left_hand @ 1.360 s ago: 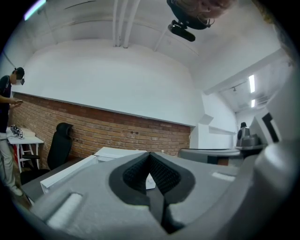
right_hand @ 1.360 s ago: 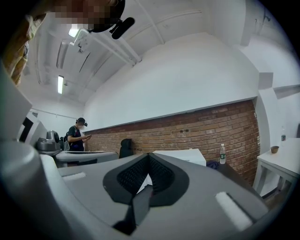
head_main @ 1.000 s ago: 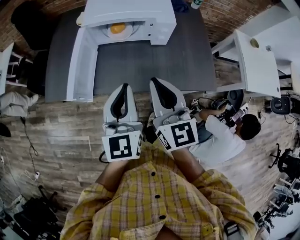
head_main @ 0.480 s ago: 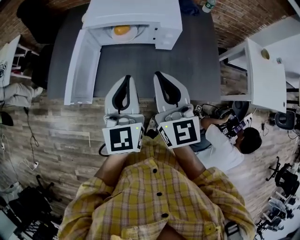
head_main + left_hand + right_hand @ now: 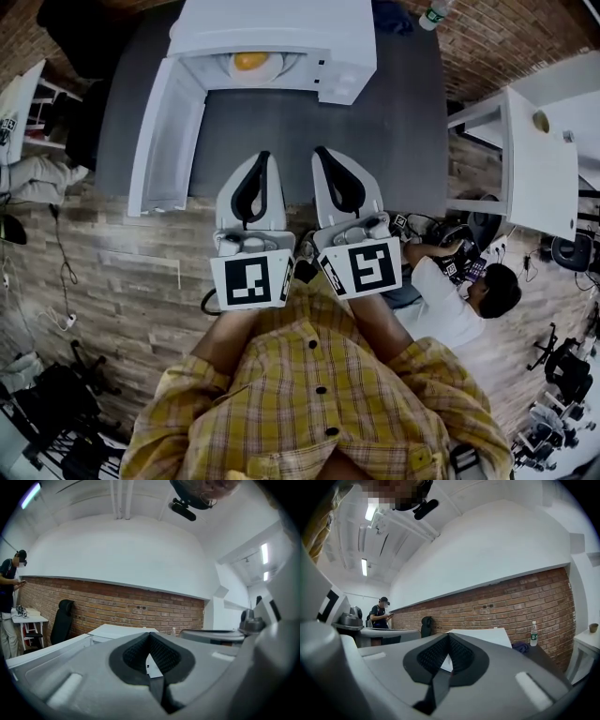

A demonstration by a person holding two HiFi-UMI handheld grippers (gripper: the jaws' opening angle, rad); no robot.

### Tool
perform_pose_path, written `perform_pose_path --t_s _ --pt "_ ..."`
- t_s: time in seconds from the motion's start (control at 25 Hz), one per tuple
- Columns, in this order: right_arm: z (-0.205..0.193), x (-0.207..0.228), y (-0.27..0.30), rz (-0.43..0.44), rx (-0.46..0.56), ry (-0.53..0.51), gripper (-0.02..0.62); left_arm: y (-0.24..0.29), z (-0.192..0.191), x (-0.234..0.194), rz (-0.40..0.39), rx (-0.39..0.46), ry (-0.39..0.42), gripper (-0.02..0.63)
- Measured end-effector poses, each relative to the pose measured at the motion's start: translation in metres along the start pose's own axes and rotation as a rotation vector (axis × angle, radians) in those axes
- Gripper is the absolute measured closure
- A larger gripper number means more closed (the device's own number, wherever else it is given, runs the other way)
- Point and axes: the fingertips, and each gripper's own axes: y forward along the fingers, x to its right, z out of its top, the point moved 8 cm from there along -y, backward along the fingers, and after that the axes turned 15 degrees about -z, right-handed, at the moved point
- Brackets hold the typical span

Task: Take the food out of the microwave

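In the head view a white microwave (image 5: 281,33) stands at the far side of a dark grey table (image 5: 394,131), its door (image 5: 169,131) swung open to the left. Inside it lies orange-yellow food (image 5: 251,61) on a white plate. My left gripper (image 5: 263,157) and right gripper (image 5: 322,152) are side by side over the table's near edge and point level at the microwave, well short of it. On both, the jaws are closed together with nothing between them. In the left gripper view, the left gripper (image 5: 149,635) hides most of the microwave. The right gripper (image 5: 448,636) does the same in the right gripper view.
A person (image 5: 459,291) sits on the wooden floor just right of my right arm. A white side table (image 5: 525,159) stands at the right. A water bottle (image 5: 433,13) is on the table's far right corner. Another person (image 5: 9,606) stands at the far left by a brick wall.
Both grippers have moved forward together from the table's edge to over its near part, closer to the open microwave. Their jaws stayed closed.
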Motion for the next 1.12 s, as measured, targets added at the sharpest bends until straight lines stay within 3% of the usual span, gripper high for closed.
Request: perform_pose_path --t_s 0.48,0.68,1.12 --pt "-0.017 -0.008 0.033 -0.081 -0.056 -0.01 0.591 0.052 -0.042 -0.087 -0.039 -0.073 -0.187 0.604" --pt "-0.027 -0.006 0.046 -0.095 -0.076 -0.007 0.591 0.077 -0.063 -0.107 -0.065 -0.1 -0.237 0.604" --pt "-0.038 -0.004 0.065 -0.12 -0.106 -0.022 0.591 0.121 -0.12 -0.153 -0.099 -0.138 -0.441 0.604"
